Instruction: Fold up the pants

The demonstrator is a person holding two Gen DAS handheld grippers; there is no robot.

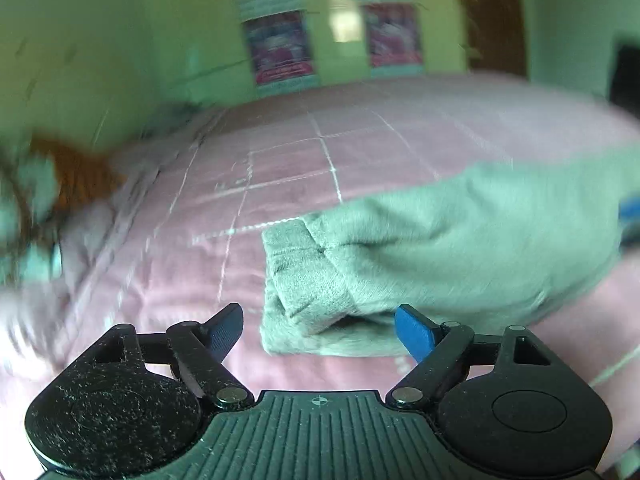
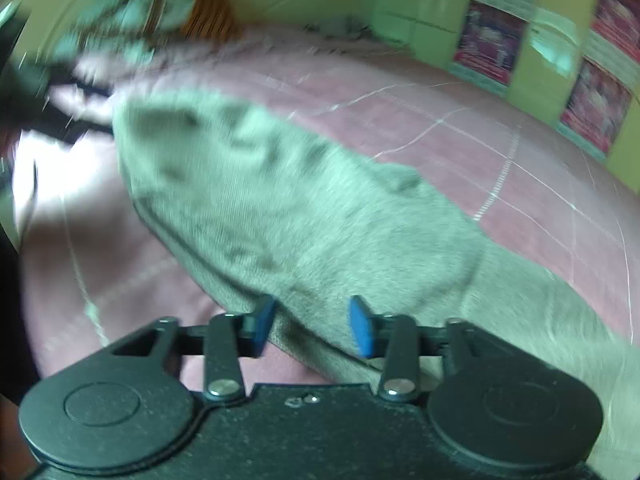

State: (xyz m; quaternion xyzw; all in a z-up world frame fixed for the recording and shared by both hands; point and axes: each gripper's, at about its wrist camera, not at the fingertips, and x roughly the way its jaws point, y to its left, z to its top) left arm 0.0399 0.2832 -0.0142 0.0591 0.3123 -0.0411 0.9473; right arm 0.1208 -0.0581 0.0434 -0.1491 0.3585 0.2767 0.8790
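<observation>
**A:** Surface check?

**B:** Pink quilted bedspread (image 1: 304,168), green walls behind, both views motion-blurred. Pants (image 1: 460,240) lie on the bed, grey-green fleece, stretched from my left side across to my right.

**A:** Progress?

**B:** Looks partly folded. In the left view the cuff end (image 1: 304,276) shows stacked layers, so I'd judge the legs are already doubled one on the other. Lengthwise folds seem still to do; the garment is one long strip in the right view.

**A:** Grippers?

**B:** My left gripper (image 1: 320,330) is spread wide, nothing between the fingers, cuff end just ahead of it. My right gripper (image 2: 312,326) is also spread, jaws straddling the near edge of the pants (image 2: 300,216), not clamped as far as I can tell.

**A:** Room to move?

**B:** Bare bedspread beyond the pants toward the wall. Clutter pile (image 2: 132,28) at the bed's far corner in the right view, well apart from the fabric. Near bed edge isn't visible.
</observation>
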